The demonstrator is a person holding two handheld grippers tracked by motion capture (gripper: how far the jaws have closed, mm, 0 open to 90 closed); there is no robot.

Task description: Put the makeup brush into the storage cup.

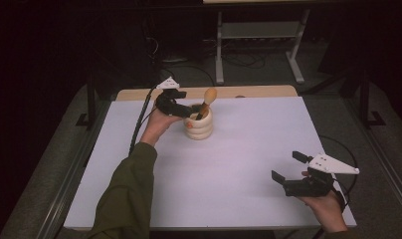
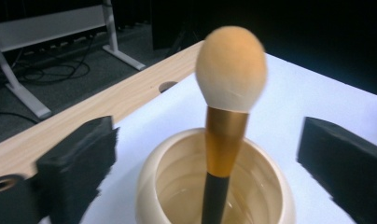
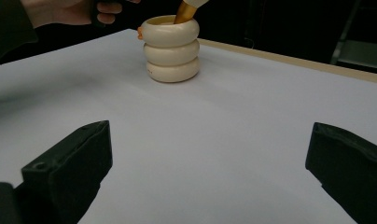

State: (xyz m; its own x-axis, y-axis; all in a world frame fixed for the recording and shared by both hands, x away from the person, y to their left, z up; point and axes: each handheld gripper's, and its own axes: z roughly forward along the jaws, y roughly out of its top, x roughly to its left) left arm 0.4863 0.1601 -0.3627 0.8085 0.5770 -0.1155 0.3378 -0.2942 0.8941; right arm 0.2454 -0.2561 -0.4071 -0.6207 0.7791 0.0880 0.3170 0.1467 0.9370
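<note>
The white table (image 1: 249, 149) carries a cream ringed holder (image 1: 198, 126) with a makeup brush (image 1: 206, 102) standing in it. The left gripper (image 1: 181, 110) sits just beside the holder's rim, jaws spread wide — the brush stands between them, untouched. The right gripper (image 1: 287, 167), jaws also spread and gripping nothing, rests well apart from the holder.

A makeup brush (image 2: 224, 135) with peach bristles, gold ferrule and black handle stands slightly tilted in a cream ribbed cup (image 2: 177, 186). Both sit between the left jaws, untouched.
</note>
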